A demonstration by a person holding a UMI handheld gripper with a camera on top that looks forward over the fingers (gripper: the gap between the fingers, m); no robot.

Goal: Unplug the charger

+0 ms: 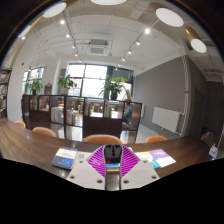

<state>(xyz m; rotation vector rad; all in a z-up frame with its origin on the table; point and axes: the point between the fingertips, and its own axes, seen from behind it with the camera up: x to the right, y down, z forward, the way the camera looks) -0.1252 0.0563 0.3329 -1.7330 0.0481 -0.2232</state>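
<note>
your gripper (112, 160): fingers clenched on a small dark object, likely the charger (112, 153) | charger sits between your pads, above the table (30, 150) | risk: it slips if you loosen early

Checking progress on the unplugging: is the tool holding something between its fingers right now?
Yes, the tool has both pink-padded fingers pressed on a small dark charger, above the table.

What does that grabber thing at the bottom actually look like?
The gripper has two pale, whitish fingers, each lined on its inner face with a magenta pad marked with fine diagonal stripes. A small dark-and-white object sits between them. No cables, sleeves or hand are visible.
</note>
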